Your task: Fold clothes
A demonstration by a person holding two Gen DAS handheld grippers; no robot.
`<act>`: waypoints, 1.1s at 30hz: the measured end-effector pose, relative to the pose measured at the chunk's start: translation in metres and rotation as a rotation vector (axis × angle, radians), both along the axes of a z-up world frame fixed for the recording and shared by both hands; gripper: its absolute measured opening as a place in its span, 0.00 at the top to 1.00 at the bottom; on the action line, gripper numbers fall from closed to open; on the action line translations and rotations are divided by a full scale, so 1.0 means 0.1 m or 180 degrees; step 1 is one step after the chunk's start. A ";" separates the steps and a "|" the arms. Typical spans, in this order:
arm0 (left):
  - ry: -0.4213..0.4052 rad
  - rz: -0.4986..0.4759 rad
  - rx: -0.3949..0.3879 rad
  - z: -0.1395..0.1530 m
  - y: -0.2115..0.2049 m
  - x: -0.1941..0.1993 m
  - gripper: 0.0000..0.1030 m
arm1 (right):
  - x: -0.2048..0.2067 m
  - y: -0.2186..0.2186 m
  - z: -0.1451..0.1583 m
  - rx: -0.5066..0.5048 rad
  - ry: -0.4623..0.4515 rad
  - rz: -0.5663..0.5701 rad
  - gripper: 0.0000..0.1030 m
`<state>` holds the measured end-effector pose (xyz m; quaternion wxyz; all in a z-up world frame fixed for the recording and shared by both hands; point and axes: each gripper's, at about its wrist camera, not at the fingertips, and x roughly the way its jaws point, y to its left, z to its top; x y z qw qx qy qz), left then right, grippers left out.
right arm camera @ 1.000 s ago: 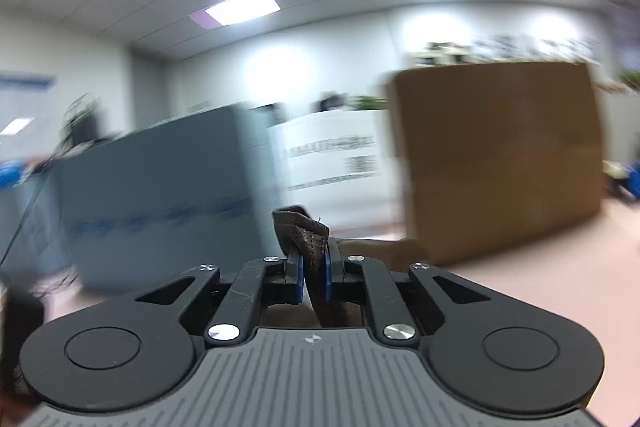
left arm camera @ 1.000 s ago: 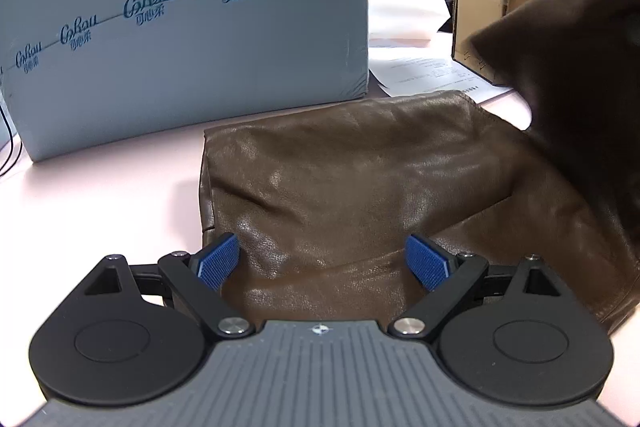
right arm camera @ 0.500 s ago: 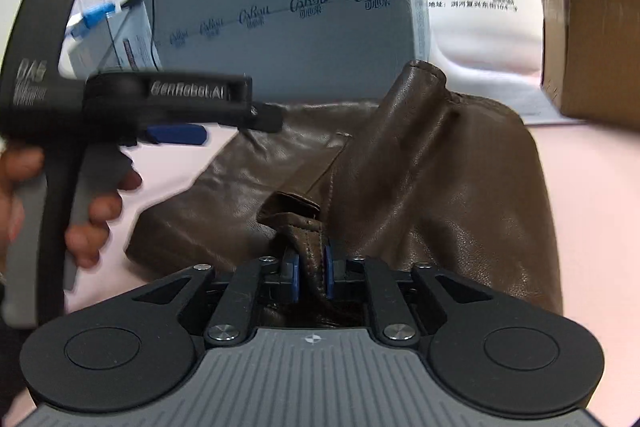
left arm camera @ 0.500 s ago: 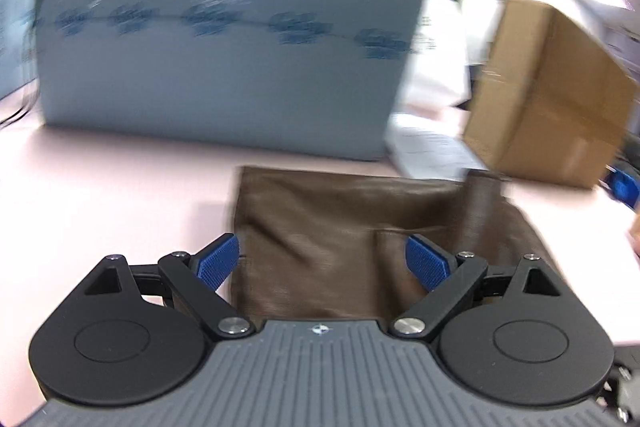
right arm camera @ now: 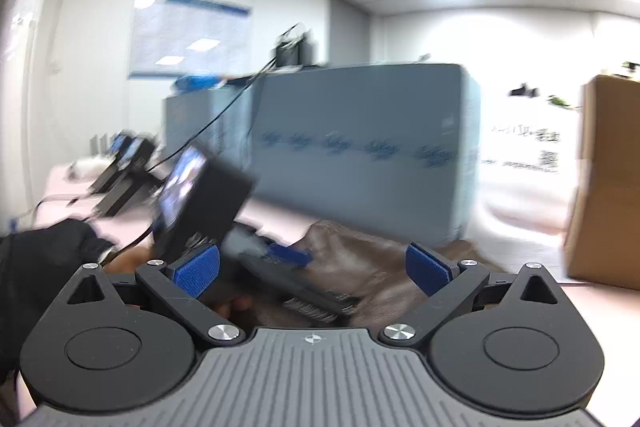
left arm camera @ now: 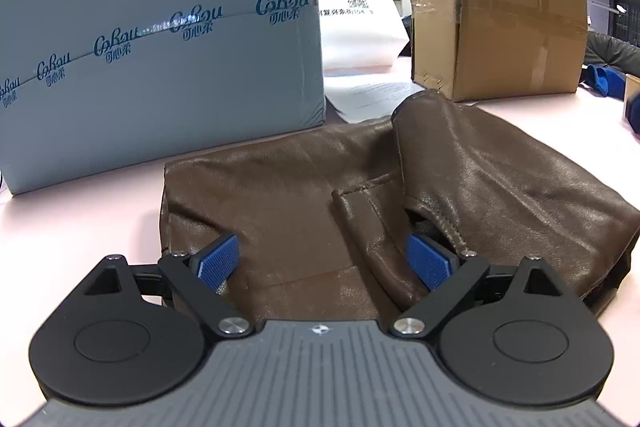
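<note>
Left wrist view. The left gripper [left arm camera: 322, 263] is aimed down at a brown leather garment [left arm camera: 304, 195] lying folded on the pink counter [left arm camera: 80, 211]. Its jaws are spread wide, the blue pads [left arm camera: 218, 263] flanking the near part of the garment without pressing on it. One sleeve [left arm camera: 472, 163] is laid across the garment's right half. Behind the garment stands a grey-blue box [left arm camera: 160, 59] with printed lettering; to its right are a white bag [left arm camera: 356, 27] and a taped cardboard box [left arm camera: 496, 11], with a sheet of paper [left arm camera: 372, 93] lying in front of the bag.

Right wrist view (blurred). The right gripper [right arm camera: 312, 267] points nearly level across the counter [right arm camera: 592, 311]. Its jaws have just been opening and now stand spread wide, with nothing pinched between the pads [right arm camera: 198, 269]. The garment [right arm camera: 360, 251] lies ahead of and below them, apart from the pads. The left gripper [right arm camera: 288, 259] appears at left over the garment, held by a hand [right arm camera: 128, 261] in a dark sleeve [right arm camera: 44, 259]. The grey-blue box [right arm camera: 360, 131] and cardboard box [right arm camera: 604, 179] stand behind.
</note>
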<state>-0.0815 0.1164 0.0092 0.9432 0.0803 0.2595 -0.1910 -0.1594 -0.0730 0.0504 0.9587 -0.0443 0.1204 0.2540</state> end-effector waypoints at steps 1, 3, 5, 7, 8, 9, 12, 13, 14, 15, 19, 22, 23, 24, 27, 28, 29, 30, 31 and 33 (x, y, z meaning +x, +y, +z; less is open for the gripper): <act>0.0003 0.0004 0.0005 0.00 0.00 0.00 0.11 | 0.06 0.01 -0.03 -0.0068 0.0143 -0.0050 0.03; 0.0005 0.0017 0.0017 0.01 0.03 -0.02 0.11 | 0.28 0.05 -0.21 -0.0298 0.0652 -0.0209 0.03; 0.0008 0.0030 0.0029 0.01 0.03 -0.04 0.11 | 0.36 0.07 -0.28 -0.0414 0.0822 -0.0271 0.03; 0.0012 0.0033 0.0026 0.01 0.04 -0.05 0.11 | 0.30 0.06 -0.22 -0.0344 0.0659 -0.0223 0.02; 0.0014 0.0034 0.0025 0.01 0.04 -0.05 0.11 | 0.23 0.01 -0.14 -0.0198 0.0497 -0.0196 0.02; 0.0017 0.0036 0.0024 0.01 0.05 -0.04 0.10 | 0.16 -0.06 -0.07 -0.0056 0.0320 -0.0258 0.01; 0.0010 0.0041 0.0038 0.01 0.04 -0.04 0.10 | -0.03 -0.35 -0.02 0.0357 -0.0092 -0.0743 0.00; 0.0003 0.0041 0.0047 0.01 0.04 -0.05 0.10 | 0.00 -0.44 -0.03 0.0488 0.0003 -0.0925 0.00; -0.0004 0.0041 0.0056 0.01 0.03 -0.05 0.10 | 0.03 -0.53 -0.04 0.0620 0.0101 -0.1107 0.00; -0.0013 0.0042 0.0067 0.01 0.03 -0.06 0.10 | 0.11 -0.63 -0.08 0.0800 0.0352 -0.1295 0.00; -0.0047 0.0047 0.0107 0.01 0.02 -0.08 0.10 | 0.31 -1.05 -0.33 0.1977 0.1463 -0.1722 0.00; -0.0067 0.0050 0.0134 0.01 0.01 -0.09 0.10 | 0.31 -1.03 -0.32 0.1948 0.1444 -0.1813 0.00; -0.0073 0.0051 0.0143 0.02 0.01 -0.09 0.10 | 0.31 -1.00 -0.32 0.1893 0.1427 -0.1814 0.00; -0.0080 0.0052 0.0151 0.02 0.01 -0.09 0.10 | 0.32 -0.94 -0.31 0.1762 0.1393 -0.1832 0.00; -0.0090 0.0059 0.0171 0.02 0.00 -0.10 0.10 | 0.37 -0.89 -0.31 0.1399 0.1398 -0.1803 0.00; -0.0079 0.0067 0.0164 0.02 0.01 -0.10 0.10 | 0.38 -0.89 -0.31 0.1410 0.1403 -0.1794 0.00; -0.0067 0.0073 0.0154 0.02 0.01 -0.09 0.10 | 0.39 -0.88 -0.32 0.1421 0.1408 -0.1784 0.00; -0.0057 0.0079 0.0146 0.02 0.01 -0.09 0.10 | 0.40 -0.87 -0.33 0.1451 0.1419 -0.1743 0.01; -0.0048 0.0087 0.0139 0.02 0.02 -0.08 0.10 | 0.42 -0.85 -0.33 0.1444 0.1420 -0.1693 0.04; -0.0029 0.0102 0.0124 0.02 0.02 -0.08 0.10 | 0.42 -0.79 -0.39 0.1410 0.1416 -0.1660 0.38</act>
